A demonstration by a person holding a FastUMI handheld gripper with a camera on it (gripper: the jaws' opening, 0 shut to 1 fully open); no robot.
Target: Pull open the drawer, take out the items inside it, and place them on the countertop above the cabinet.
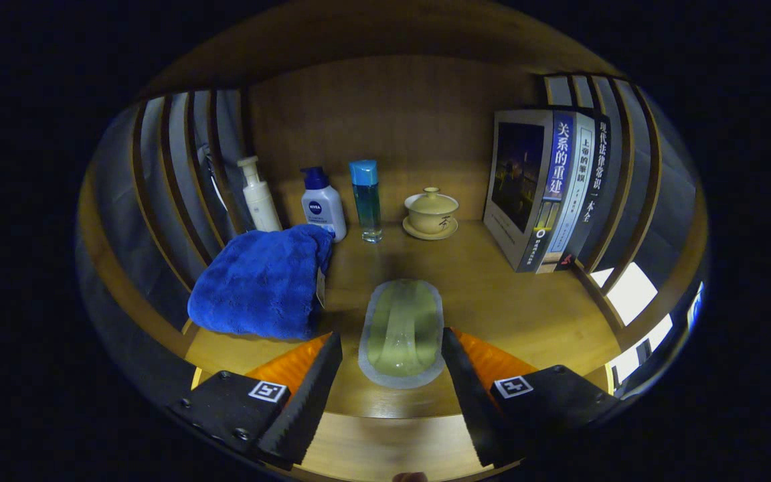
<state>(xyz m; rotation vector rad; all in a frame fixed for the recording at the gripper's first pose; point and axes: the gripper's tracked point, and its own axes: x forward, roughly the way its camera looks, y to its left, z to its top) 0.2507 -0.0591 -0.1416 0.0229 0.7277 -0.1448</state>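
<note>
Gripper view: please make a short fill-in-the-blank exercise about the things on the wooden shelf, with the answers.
1. The folded towel is ____ in colour.
2. The pale green pouch lies between the two ____ of the gripper.
3. The lidded cup stands on a ____.
4. The books stand ____, not flat.

Answers: blue; fingers; saucer; upright

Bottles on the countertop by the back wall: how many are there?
3, in a row: a cream pump bottle behind the blue towel, a white pump bottle with a dark blue top, then a clear blue-capped bottle. The towel may hide more.
</note>
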